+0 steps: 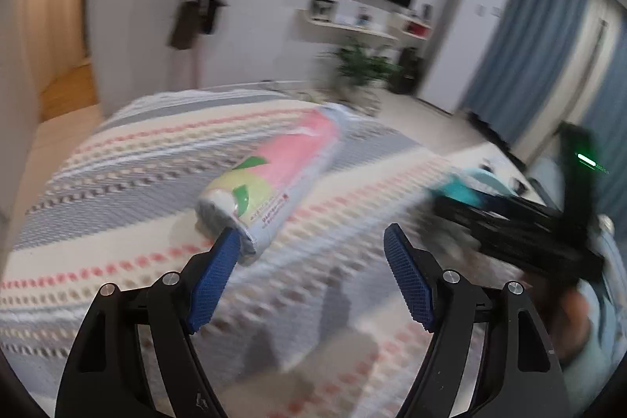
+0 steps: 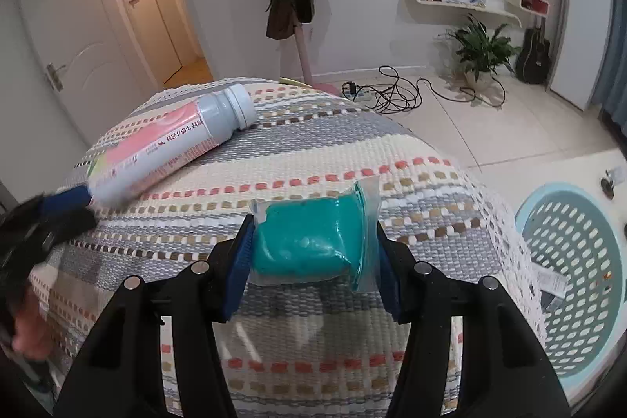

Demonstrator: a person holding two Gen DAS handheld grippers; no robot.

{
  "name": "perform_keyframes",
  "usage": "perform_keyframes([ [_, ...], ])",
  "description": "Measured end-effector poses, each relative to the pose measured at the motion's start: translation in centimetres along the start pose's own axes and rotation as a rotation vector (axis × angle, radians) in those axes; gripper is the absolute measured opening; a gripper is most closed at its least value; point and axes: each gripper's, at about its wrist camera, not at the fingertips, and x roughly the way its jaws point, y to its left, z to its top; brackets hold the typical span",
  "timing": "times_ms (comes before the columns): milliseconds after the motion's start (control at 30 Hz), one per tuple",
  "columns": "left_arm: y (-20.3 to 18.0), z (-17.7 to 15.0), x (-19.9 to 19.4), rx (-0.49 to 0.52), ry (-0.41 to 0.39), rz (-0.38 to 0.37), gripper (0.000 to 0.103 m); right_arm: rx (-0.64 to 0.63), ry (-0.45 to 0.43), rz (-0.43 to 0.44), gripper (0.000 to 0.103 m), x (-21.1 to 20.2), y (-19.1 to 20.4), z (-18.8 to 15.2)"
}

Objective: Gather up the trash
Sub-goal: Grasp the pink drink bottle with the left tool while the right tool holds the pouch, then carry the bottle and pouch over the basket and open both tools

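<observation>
Clamped between my right tool's [image 2: 313, 245] pads is a teal packet [image 2: 309, 241], lifted just over the woven cloth [image 2: 313, 143] on the desk. My left tool [image 1: 309, 253] stands apart, one pad touching the pink-labelled bottle's [image 1: 274, 179] base, nothing gripped. Both pieces remain uncollected; the pale blue basket [image 2: 568, 261] waits beside on the floor, with something already inside. Nothing blocks the way.

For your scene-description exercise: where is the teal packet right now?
In the right wrist view the teal packet sits centre frame, clamped in the right gripper above the striped cloth, with the basket lower right.
</observation>
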Motion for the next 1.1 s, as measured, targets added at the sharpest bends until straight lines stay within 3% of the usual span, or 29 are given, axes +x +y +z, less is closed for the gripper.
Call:
perform_keyframes([
  [100, -2.5, -0.6, -1.5, 0.064, -0.009, -0.066, 0.073, 0.026, -0.002, 0.015, 0.052, 0.0, -0.7, -0.1],
  [167, -3.4, -0.4, -2.5, 0.095, -0.040, -0.070, 0.075, 0.035, -0.013, 0.019, 0.052, -0.1, -1.0, -0.1],
  [233, -3.5, 0.4, -2.9, 0.094, -0.075, -0.041, 0.081, 0.041, -0.022, 0.012, 0.052, -0.2, -0.9, -0.1],
  [300, -3.1, 1.5, -1.9, 0.090, -0.071, 0.041, 0.085, 0.047, -0.032, 0.010, 0.052, -0.3, -1.0, -0.1],
  [367, -2.8, 2.8, 0.8, 0.097, -0.003, 0.102, 0.085, 0.058, -0.038, 0.021, 0.052, -0.5, -1.2, -0.1],
  [467, -2.4, 3.9, 5.1, 0.097, 0.088, 0.160, 0.081, 0.080, -0.040, 0.029, 0.052, -0.6, -1.5, -0.2],
  [567, -2.0, 4.6, 7.9, 0.077, 0.141, 0.192, 0.070, 0.086, -0.040, 0.030, 0.052, -0.7, -1.8, -0.3],
  [733, -3.2, 4.5, 9.6, 0.093, 0.182, 0.244, 0.061, 0.038, -0.054, 0.009, 0.052, -0.8, -0.7, -0.2],
  [900, -3.6, 3.4, 8.3, 0.001, 0.165, 0.269, 0.051, -0.015, -0.096, -0.003, 0.052, -1.4, 0.4, -0.7],
  [1100, -2.9, 0.1, 3.3, -0.134, 0.078, 0.230, 0.048, -0.009, -0.122, 0.050, 0.052, -3.4, 0.2, -1.6],
])
